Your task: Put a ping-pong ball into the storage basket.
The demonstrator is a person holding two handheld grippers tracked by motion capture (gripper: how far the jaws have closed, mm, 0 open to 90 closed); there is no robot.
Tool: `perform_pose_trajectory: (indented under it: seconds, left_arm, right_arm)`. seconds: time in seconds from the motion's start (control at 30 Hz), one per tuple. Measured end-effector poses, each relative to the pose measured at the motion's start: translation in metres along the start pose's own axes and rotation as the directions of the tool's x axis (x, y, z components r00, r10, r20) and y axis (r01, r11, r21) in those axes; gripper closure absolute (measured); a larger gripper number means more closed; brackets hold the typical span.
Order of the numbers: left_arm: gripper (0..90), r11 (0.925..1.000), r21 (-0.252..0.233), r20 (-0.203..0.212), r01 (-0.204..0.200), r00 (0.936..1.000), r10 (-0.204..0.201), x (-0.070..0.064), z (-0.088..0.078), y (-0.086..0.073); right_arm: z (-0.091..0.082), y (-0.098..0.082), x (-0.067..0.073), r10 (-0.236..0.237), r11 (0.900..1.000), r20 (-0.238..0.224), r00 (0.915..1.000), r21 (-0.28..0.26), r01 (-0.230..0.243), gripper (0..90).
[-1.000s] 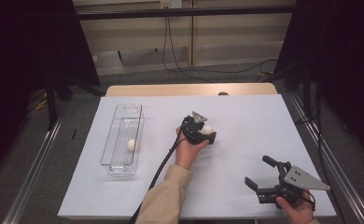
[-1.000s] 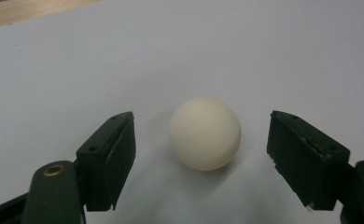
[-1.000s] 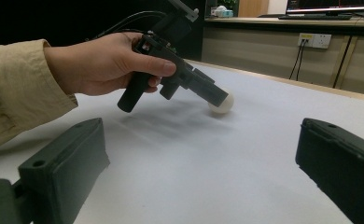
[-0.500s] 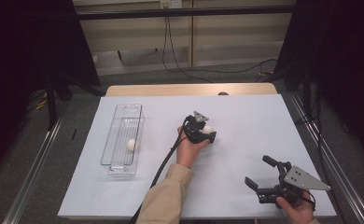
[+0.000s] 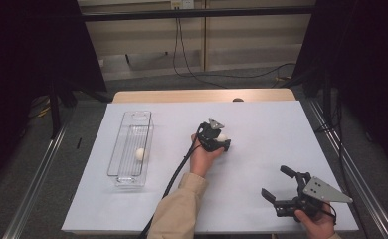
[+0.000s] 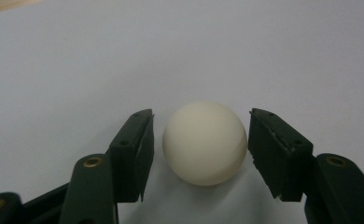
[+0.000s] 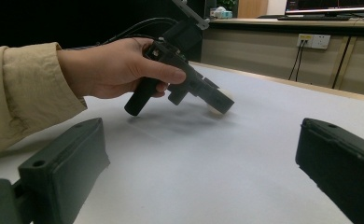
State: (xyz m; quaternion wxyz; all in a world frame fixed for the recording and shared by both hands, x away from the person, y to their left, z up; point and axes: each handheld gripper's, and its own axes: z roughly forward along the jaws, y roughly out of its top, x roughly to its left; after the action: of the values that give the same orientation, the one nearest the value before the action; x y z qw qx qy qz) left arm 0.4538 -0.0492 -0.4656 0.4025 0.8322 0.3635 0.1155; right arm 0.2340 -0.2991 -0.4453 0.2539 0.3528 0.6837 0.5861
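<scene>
A white ball (image 6: 204, 142) lies on the white table between the jaws of my left gripper (image 6: 201, 113). The jaws have just been closing on it, and a thin gap still shows at each pad, so the gripper is open. From above, the left gripper (image 5: 223, 139) sits mid-table with the ball (image 5: 222, 137) at its tip. My right gripper (image 5: 277, 183) rests open near the front right edge with nothing between its fingers. In the right gripper view, the left gripper (image 7: 185, 79) is held tilted down over the ball (image 7: 220, 100).
A clear plastic tray (image 5: 122, 144) stands at the left of the table with a second white ball (image 5: 141, 154) inside it. The left gripper's cable (image 5: 174, 177) trails back along the sleeve toward the front edge.
The left gripper's jaws have drawn in around the white ball, and the hand has barely shifted. The right gripper has stayed where it was.
</scene>
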Motion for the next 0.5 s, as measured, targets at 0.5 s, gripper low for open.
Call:
perform_pose_trajectory:
  seconds: [0.5]
  left_arm:
    - [50.0,0.9999,0.016,0.010,0.003,0.9999,-0.003,0.0014,0.0005,-0.0009]
  right_arm:
    - [0.0000,0.0000,0.0001,-0.001,1.000,0.000,1.0000,0.000,0.001,1.5]
